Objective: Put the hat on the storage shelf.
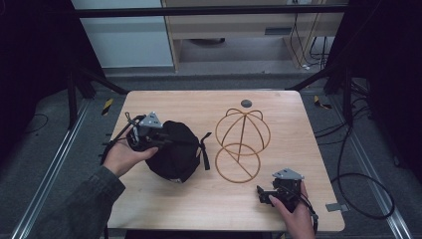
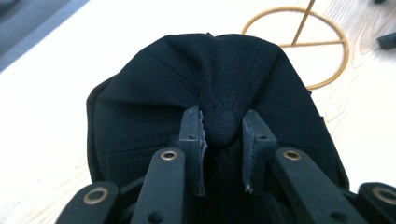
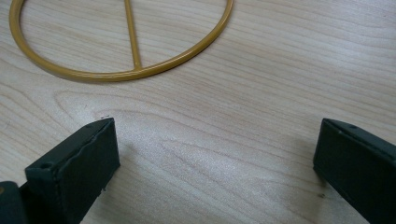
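Near edge, right corner: your R hand [image 1: 296,215] holds the right gripper [image 1: 263,194] low over the wooden table [image 1: 209,199]. Jaws stand wide apart, nothing between them; the right gripper view has bare wood in the gap.

Just beyond it, approx. mid-table: gold wire cap stand [image 1: 242,144], round base ring flat on the surface, dome frame at its far side. Untouched by either gripper. Base ring also visible at the top of the right gripper view [image 3: 122,74].

Left half of the table: black cap [image 1: 174,149], crown bunched, strap end sticking out toward the stand. Cap sits just beside the stand, w/ a small gap between them. Whether it rests on the surface or hangs clear of it, can't tell.

Your L hand [image 1: 124,157] brings the left gripper [image 1: 164,142] in from the left edge. Jaws clamped on a pinch of crown fabric [image 2: 219,128]; left gripper view shows cloth squeezed tight between both pads.
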A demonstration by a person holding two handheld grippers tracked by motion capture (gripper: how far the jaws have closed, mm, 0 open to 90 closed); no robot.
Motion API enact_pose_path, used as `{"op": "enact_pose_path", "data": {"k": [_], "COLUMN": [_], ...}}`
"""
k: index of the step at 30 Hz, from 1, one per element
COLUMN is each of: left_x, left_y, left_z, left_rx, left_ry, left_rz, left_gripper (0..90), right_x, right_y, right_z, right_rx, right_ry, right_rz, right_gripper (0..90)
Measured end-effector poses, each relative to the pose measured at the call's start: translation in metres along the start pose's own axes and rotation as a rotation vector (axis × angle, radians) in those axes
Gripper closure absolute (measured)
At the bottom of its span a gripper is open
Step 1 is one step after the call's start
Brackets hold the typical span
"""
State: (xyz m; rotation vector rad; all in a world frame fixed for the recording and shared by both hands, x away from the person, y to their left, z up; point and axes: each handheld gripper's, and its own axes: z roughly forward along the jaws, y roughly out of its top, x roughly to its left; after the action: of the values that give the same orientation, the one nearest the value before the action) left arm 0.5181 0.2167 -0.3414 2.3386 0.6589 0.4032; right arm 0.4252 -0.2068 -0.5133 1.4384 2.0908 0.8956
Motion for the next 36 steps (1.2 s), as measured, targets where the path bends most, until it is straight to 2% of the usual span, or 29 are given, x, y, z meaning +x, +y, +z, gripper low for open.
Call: {"op": "enact_pose_path", "data": {"k": [5, 6, 9, 10, 18, 23, 30, 36], "left_x": [-0.002, -0.003, -0.006, -0.008, -0.012, -0.016, -0.018, -0.022], "left_y": [0.003, 0.005, 0.008, 0.011, 0.020, 0.023, 0.028, 0.033], "left_z": [-0.013, -0.020, -0.025, -0.033, -0.051, -0.060, -0.084, -0.096], "left_rx": [-0.016, -0.016, -0.021, -0.026, -0.046, -0.053, -0.075, -0.096], "left_ry": [0.008, 0.014, 0.020, 0.027, 0.033, 0.038, 0.052, 0.066], "left_rz": [0.009, 0.022, 0.032, 0.046, 0.068, 0.077, 0.088, 0.098], "left_gripper": [72.8, 72.8, 72.8, 72.8, 73.0, 73.0, 73.0, 73.1], "right_x": [0.000, 0.000, 0.001, 0.001, 0.002, 0.002, 0.003, 0.003], "right_y": [0.000, 0.000, 0.000, 0.001, 0.001, 0.002, 0.002, 0.002], "right_z": [0.000, 0.000, 0.000, 0.000, 0.002, 0.002, 0.002, 0.003], "right_rx": [0.000, 0.000, 0.001, 0.001, -0.001, -0.001, -0.001, -0.003], "right_ry": [-0.001, -0.004, -0.007, -0.009, -0.022, -0.023, -0.032, -0.033], "right_rz": [0.001, 0.003, 0.012, 0.015, 0.022, 0.027, 0.035, 0.033], "right_gripper": [0.4, 0.4, 0.4, 0.4, 0.4, 0.4, 0.4, 0.4]}}
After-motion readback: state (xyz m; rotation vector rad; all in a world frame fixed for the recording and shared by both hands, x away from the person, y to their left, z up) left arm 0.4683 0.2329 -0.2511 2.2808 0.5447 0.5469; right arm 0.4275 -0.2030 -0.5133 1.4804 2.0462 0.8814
